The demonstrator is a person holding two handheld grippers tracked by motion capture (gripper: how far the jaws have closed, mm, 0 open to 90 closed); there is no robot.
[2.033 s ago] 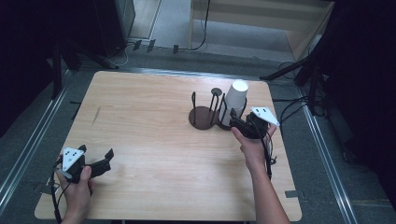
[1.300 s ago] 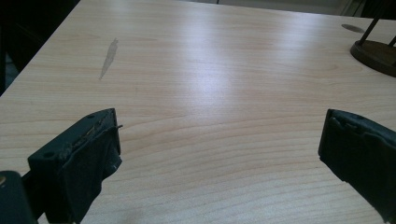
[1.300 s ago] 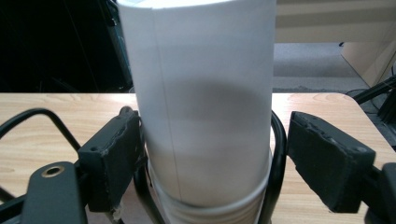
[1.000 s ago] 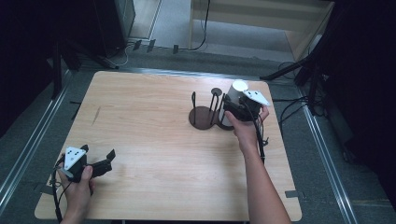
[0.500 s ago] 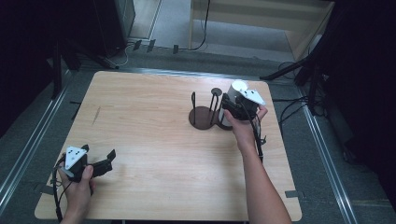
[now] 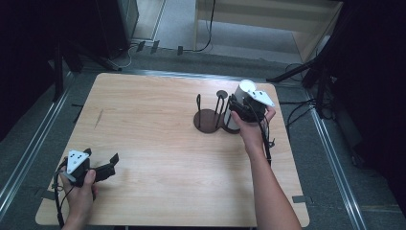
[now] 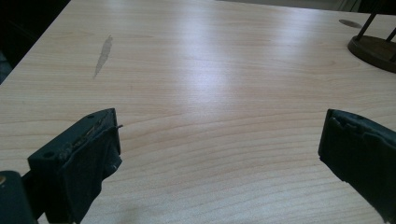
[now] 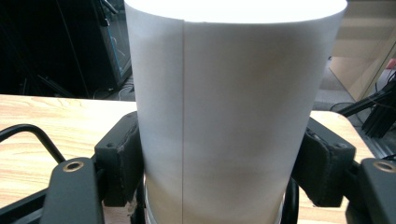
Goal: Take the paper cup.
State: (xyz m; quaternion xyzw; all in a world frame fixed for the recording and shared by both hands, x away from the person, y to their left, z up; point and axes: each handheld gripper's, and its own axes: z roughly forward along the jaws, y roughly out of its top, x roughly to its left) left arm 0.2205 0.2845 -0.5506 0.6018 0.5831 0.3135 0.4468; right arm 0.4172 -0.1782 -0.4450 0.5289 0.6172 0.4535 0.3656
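A white paper cup [image 6: 245, 90] stands upright at the right edge of a dark round stand [image 6: 207, 120] with thin wire posts. My right gripper [image 6: 238, 107] is shut on the cup, with a black pad pressed against each side of its lower half. In the right gripper view the cup [image 8: 233, 102] rises between the jaws of that gripper [image 8: 219, 163], and a dark wire ring circles its foot. My left gripper [image 6: 111, 165] rests near the table's front left corner. It stands open, and the left gripper view has bare wood between the jaws of this gripper [image 7: 219, 154].
The wooden table [image 6: 158, 115] has a faint grey smear [image 7: 102, 53] at its left. The stand's base [image 7: 373, 46] lies far ahead and to the right of the left gripper. Cables and dark equipment lie on the floor beyond the table's far and right edges.
The right gripper moved forward from just short of the cup and closed round it. Over the last half second it hardly shifted. The left gripper stayed put.
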